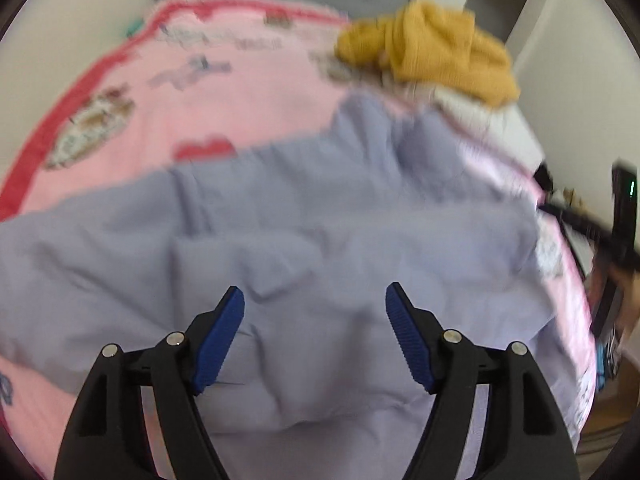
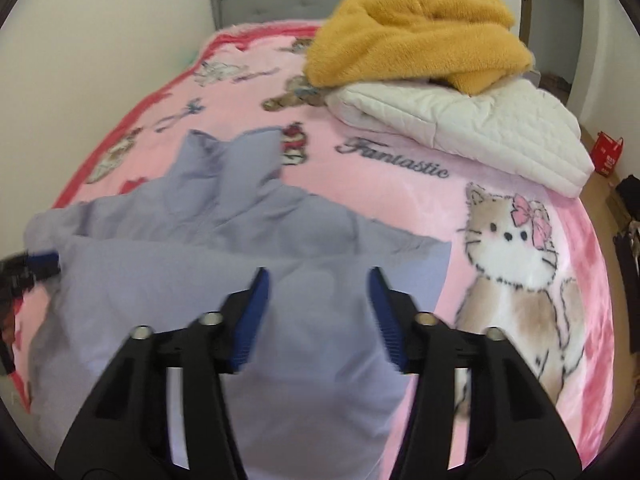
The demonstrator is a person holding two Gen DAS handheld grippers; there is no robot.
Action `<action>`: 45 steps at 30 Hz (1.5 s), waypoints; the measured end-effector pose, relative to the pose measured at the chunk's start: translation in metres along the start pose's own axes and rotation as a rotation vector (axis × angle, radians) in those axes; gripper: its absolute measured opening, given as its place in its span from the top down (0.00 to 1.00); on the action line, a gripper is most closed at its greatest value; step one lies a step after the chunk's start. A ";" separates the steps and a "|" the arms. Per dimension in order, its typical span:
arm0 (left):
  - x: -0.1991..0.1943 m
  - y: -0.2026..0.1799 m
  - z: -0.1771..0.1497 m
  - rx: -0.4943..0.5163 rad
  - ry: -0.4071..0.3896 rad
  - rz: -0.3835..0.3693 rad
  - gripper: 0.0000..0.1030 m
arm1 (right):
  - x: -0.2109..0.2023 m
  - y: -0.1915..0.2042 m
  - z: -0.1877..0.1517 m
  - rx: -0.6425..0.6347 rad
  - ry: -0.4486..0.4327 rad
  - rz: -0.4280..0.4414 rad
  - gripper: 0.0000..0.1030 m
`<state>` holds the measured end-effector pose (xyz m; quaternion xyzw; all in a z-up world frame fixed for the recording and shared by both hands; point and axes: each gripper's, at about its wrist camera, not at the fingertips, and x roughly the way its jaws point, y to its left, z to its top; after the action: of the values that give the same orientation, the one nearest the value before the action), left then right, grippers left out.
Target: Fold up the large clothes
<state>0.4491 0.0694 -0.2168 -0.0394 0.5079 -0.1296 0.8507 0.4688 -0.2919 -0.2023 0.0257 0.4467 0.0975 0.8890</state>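
A bed with a grey headboard (image 2: pixel 256 4) carries a pink cartoon blanket (image 2: pixel 400 184). On it lies the crumpled lavender garment (image 2: pixel 240 248), spread beneath both tools. The left gripper (image 1: pixel 315 300) hangs over it, jaws parted and empty; the right gripper (image 2: pixel 318 284) likewise stands apart, gripping nothing. A mustard towel (image 2: pixel 416 20) rests on a folded white quilt (image 2: pixel 480 128) near the headboard

Each of the 2 views looks forward and steeply down along its own gripper's fingers, close above the bed (image 1: pixel 224 104). The left wrist view is blurred. Both face the headboard (image 2: pixel 256 4) and share the lilac garment (image 2: pixel 248 248), pink blanket (image 2: pixel 392 192) and yellow pile (image 2: pixel 416 24) at far right.
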 end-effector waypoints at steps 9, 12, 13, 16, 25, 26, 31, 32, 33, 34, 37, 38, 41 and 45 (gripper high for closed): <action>0.047 0.023 -0.012 -0.124 0.078 -0.061 0.31 | 0.075 -0.014 -0.004 -0.100 0.204 -0.133 0.84; 0.050 0.027 -0.015 -0.154 0.081 -0.088 0.31 | 0.085 -0.016 -0.013 -0.107 0.204 -0.145 0.85; 0.050 0.026 -0.016 -0.150 0.083 -0.086 0.31 | 0.087 -0.018 -0.013 -0.084 0.209 -0.140 0.85; 0.055 0.024 -0.013 -0.124 0.093 -0.070 0.31 | 0.092 -0.018 -0.010 -0.063 0.228 -0.161 0.85; 0.003 0.011 -0.022 -0.100 -0.049 -0.081 0.30 | -0.006 0.033 -0.021 -0.123 -0.074 -0.049 0.63; 0.004 0.010 -0.027 -0.106 -0.031 -0.084 0.30 | -0.014 0.040 -0.029 -0.129 -0.076 -0.034 0.64; 0.012 0.014 -0.051 -0.135 0.010 -0.073 0.30 | -0.020 0.060 -0.078 -0.101 -0.009 -0.061 0.64; 0.014 0.015 -0.052 -0.141 0.013 -0.070 0.30 | -0.013 0.060 -0.085 -0.085 0.026 -0.087 0.64; 0.015 0.016 -0.053 -0.143 0.017 -0.068 0.29 | -0.007 0.058 -0.091 -0.073 0.054 -0.098 0.64; 0.018 0.017 -0.054 -0.146 0.019 -0.063 0.29 | 0.003 0.055 -0.096 -0.049 0.091 -0.095 0.65; 0.024 0.017 -0.057 -0.146 0.021 -0.053 0.29 | 0.017 0.053 -0.103 -0.029 0.112 -0.121 0.61; 0.024 0.016 -0.058 -0.145 0.018 -0.050 0.29 | 0.020 0.053 -0.104 -0.031 0.112 -0.134 0.59; 0.022 0.015 -0.058 -0.152 0.016 -0.051 0.29 | 0.022 0.053 -0.105 -0.027 0.123 -0.149 0.56; 0.001 0.024 -0.054 -0.213 -0.020 -0.084 0.16 | 0.002 0.055 -0.092 0.029 0.102 -0.136 0.55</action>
<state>0.4070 0.0955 -0.2487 -0.1519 0.5080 -0.1101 0.8407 0.3880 -0.2417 -0.2522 0.0032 0.4934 0.0318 0.8692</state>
